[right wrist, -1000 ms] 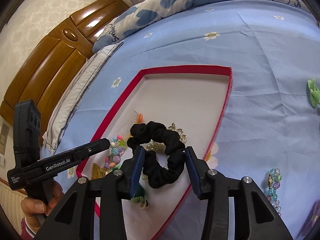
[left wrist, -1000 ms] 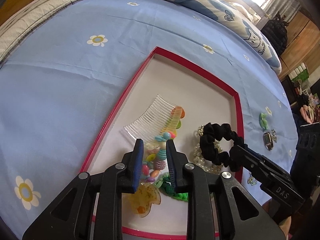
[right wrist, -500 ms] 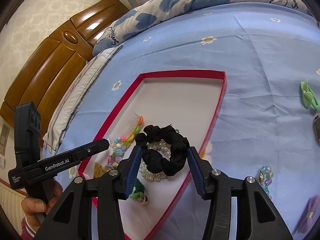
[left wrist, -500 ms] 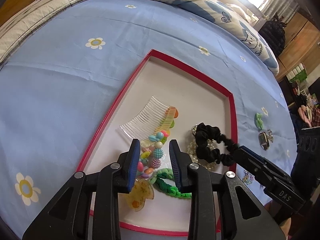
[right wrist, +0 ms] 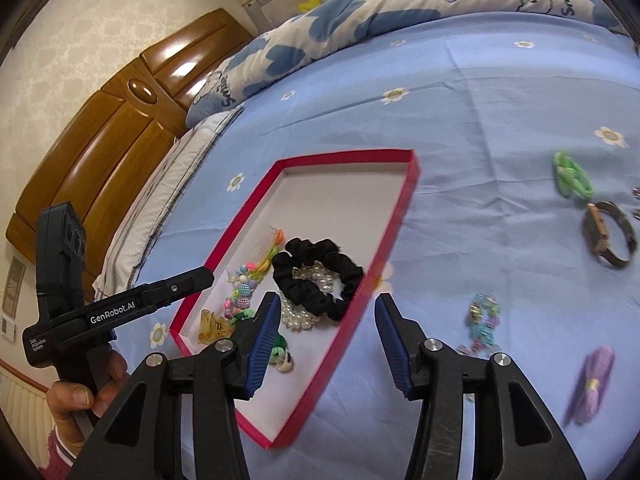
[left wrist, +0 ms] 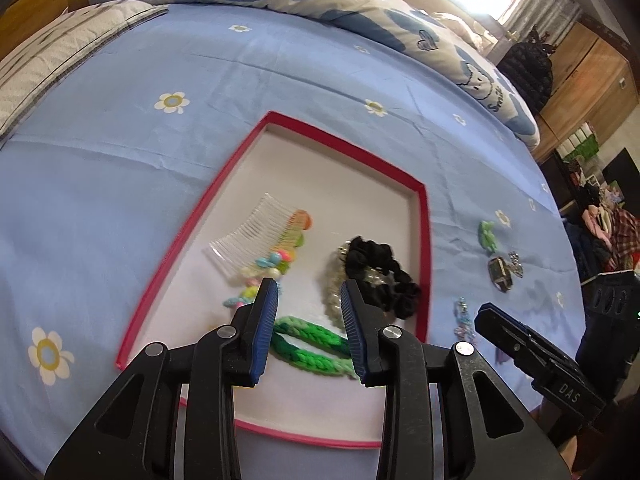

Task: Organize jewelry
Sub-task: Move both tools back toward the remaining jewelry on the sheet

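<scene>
A red-rimmed tray (left wrist: 425, 240) (right wrist: 400, 216) with a white floor lies on the blue bed sheet. In it are a black scrunchie (left wrist: 380, 264) (right wrist: 320, 276) resting on a pearl bracelet (left wrist: 332, 292) (right wrist: 310, 280), a clear comb (left wrist: 256, 236), a colourful bead string (left wrist: 260, 264) and a green braided tie (left wrist: 312, 344). My left gripper (left wrist: 308, 300) hovers over the tray's near end. Its jaws are opening and hold nothing. My right gripper (right wrist: 328, 304) stands open above the tray's right rim, just short of the scrunchie and apart from it.
Outside the tray on the sheet lie a green hair tie (right wrist: 570, 178), a watch (right wrist: 604, 238), a pastel bead bracelet (right wrist: 484, 320) and a purple clip (right wrist: 592, 384). A quilt (right wrist: 360, 12) and a wooden headboard (right wrist: 120, 132) border the far side. A hand (right wrist: 80, 396) grips the left tool.
The right gripper widened and let the black scrunchie drop onto the pearls in the tray. Both grippers drew back and upward. The left jaws spread apart, away from the bead string.
</scene>
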The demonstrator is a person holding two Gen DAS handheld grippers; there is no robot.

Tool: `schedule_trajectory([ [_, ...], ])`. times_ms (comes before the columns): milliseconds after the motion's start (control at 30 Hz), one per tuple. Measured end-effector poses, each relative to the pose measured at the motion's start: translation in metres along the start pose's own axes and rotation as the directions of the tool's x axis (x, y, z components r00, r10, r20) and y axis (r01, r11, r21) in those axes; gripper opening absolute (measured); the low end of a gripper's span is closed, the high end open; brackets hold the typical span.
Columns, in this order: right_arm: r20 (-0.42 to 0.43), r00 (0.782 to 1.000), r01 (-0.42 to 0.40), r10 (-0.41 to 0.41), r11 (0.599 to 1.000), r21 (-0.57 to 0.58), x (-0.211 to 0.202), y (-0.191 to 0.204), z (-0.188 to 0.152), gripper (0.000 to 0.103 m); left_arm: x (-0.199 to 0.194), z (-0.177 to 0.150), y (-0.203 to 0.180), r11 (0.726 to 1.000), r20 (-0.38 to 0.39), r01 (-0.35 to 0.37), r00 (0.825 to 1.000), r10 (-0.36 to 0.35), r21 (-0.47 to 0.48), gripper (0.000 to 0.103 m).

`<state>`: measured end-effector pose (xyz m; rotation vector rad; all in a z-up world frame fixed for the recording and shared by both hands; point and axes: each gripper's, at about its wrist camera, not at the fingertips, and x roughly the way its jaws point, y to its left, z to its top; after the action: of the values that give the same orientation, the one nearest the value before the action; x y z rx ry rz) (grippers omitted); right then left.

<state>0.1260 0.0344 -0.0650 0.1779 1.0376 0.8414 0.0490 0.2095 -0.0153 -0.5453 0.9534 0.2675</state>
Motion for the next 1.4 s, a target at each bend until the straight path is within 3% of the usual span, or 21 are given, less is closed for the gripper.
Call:
schedule_trajectory([
  [100,0.02,1.0,0.013,-0.013,1.0,0.019,-0.015,-0.01,-0.004,0.052,-0.004,-0.005,-0.009,1.0,0.002,0.015,1.0,-0.015,0.01,0.035],
  [800,0.122,0.979,0.131,-0.16,0.967,0.218,-0.105,-0.116,-0.037,0.053,0.003,-0.037,-0.094,0.983,-0.063,0.101,0.994,-0.092,0.153,0.035],
  [1167,0.129,0.961,0.199,-0.246,0.935,0.294,-0.14,-0.165,-0.062,0.053,0.016,-0.057,-0.143,0.961,-0.126,0.154,0.984,-0.127,0.231,0.035],
  [1400,0.113,0.945,0.265,-0.306,0.923,0.278,-0.144,-0.179,-0.074,0.053,0.027,-0.073,-0.181,0.94,-0.168,0.193,0.974,-0.15,0.28,0.035],
])
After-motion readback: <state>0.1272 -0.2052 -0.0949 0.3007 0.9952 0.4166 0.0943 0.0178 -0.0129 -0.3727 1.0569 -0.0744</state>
